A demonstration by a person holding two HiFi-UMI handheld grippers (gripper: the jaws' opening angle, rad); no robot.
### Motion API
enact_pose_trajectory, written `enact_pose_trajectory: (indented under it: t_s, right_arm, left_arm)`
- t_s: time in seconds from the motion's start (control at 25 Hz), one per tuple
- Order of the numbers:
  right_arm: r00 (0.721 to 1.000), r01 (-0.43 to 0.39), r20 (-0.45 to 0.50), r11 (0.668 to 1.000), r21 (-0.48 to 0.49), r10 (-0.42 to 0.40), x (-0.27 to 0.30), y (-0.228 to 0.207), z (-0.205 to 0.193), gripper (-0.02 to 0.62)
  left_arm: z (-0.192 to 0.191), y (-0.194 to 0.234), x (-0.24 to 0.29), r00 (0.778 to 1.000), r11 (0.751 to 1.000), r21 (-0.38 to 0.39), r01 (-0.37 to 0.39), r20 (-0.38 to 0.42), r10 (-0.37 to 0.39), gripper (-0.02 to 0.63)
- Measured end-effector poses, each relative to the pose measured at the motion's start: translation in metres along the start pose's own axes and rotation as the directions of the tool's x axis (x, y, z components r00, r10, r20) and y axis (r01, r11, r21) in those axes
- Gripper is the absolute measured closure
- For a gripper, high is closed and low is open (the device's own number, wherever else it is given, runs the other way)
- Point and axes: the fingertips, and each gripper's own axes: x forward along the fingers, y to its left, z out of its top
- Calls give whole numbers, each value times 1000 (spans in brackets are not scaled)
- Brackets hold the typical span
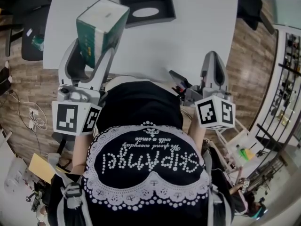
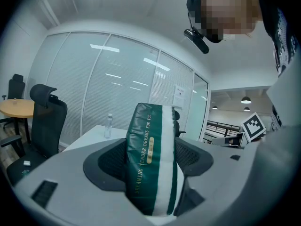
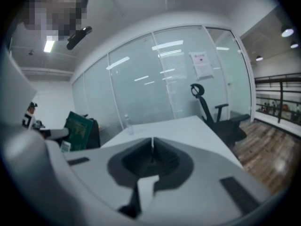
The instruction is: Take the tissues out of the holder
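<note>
A green and white pack of tissues [image 1: 100, 28] is lifted above the white table [image 1: 197, 36], clamped between the jaws of my left gripper [image 1: 94, 51]. In the left gripper view the pack [image 2: 153, 164] stands upright between the two grey fingers, and my left gripper [image 2: 150, 161] is shut on it. The black tissue holder [image 1: 146, 5] with its oval slot lies on the table's far side, apart from the pack. My right gripper [image 1: 212, 62] is shut with nothing in it, held near the table's near edge; its jaws [image 3: 151, 157] meet in the right gripper view, where the pack [image 3: 80, 131] shows at left.
A clear water bottle [image 2: 108, 125] stands on the far end of the table. Black office chairs [image 2: 47, 121] stand around the table, one [image 3: 214, 117] at its right side. Glass partition walls lie beyond. Wooden floor shows at right [image 1: 254, 65].
</note>
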Motion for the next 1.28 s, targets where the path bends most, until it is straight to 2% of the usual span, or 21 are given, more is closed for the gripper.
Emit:
enact_pose_trajectory:
  t_s: [0.52,1.12,1.28]
  right_arm:
    - [1000,19,1,1000,0,-19,-2,-4,2,561]
    - [1000,27,13,1000,-14,-27,-4,-7,7,561]
    - [1000,23,4,999,-45,-23,-3,-5,8,561]
  left_arm:
    - [2,-1,3,1000,1000,3,9,3,-9,270]
    - [18,3,11,999,999,48,9,40,-11,270]
    - [21,4,12,999,999,48,12,46,-14,270]
